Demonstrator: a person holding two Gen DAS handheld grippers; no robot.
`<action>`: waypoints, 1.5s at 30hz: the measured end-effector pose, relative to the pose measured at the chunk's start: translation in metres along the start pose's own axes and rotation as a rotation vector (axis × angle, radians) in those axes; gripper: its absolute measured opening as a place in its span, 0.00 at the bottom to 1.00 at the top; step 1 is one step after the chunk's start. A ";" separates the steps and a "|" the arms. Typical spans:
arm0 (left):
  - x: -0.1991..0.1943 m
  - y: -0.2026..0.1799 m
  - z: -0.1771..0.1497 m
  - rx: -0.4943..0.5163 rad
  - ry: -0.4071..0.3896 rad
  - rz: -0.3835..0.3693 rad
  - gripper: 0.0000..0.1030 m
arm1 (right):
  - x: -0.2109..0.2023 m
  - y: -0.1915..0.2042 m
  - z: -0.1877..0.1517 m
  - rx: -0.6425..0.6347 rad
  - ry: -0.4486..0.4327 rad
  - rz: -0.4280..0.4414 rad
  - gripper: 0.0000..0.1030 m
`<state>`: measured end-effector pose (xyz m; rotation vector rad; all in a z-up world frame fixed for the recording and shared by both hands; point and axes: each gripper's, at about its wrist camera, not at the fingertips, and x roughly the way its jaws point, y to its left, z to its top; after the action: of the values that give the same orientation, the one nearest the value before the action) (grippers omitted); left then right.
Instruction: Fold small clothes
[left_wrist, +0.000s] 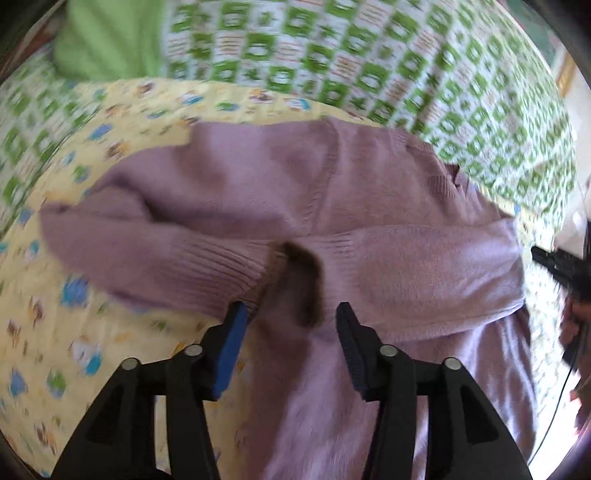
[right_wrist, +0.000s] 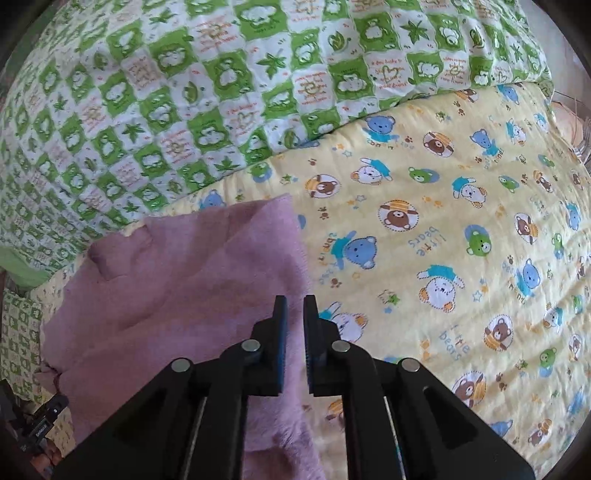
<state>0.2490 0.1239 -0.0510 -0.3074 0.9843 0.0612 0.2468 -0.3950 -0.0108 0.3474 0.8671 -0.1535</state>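
A small purple knit sweater (left_wrist: 332, 206) lies on a yellow bear-print sheet (left_wrist: 55, 325), both sleeves folded across its body. My left gripper (left_wrist: 291, 314) is open and empty, just above the sweater's lower middle, near the ribbed cuff (left_wrist: 221, 266) of one sleeve. In the right wrist view the sweater (right_wrist: 177, 295) fills the lower left. My right gripper (right_wrist: 294, 301) hovers at the sweater's right edge with its jaws nearly together and a narrow gap between them; nothing is visibly held. The right gripper also shows in the left wrist view (left_wrist: 557, 266) at the far right.
A green-and-white patterned quilt (right_wrist: 184, 92) is bunched along the far side of the sheet (right_wrist: 443, 240). A plain green cloth (left_wrist: 107, 37) lies at the far left. The left wrist view is motion-blurred.
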 end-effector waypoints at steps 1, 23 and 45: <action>-0.006 0.004 -0.003 -0.022 0.003 0.014 0.56 | -0.007 0.008 -0.007 -0.009 -0.001 0.028 0.34; 0.008 0.101 0.010 -0.467 0.124 0.036 0.06 | -0.002 0.130 -0.106 -0.122 0.183 0.275 0.44; -0.010 -0.089 0.018 0.142 0.152 -0.148 0.50 | -0.028 0.055 -0.082 0.010 0.103 0.167 0.44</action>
<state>0.2748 0.0446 -0.0136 -0.2566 1.1079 -0.1682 0.1846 -0.3146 -0.0253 0.4384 0.9350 0.0152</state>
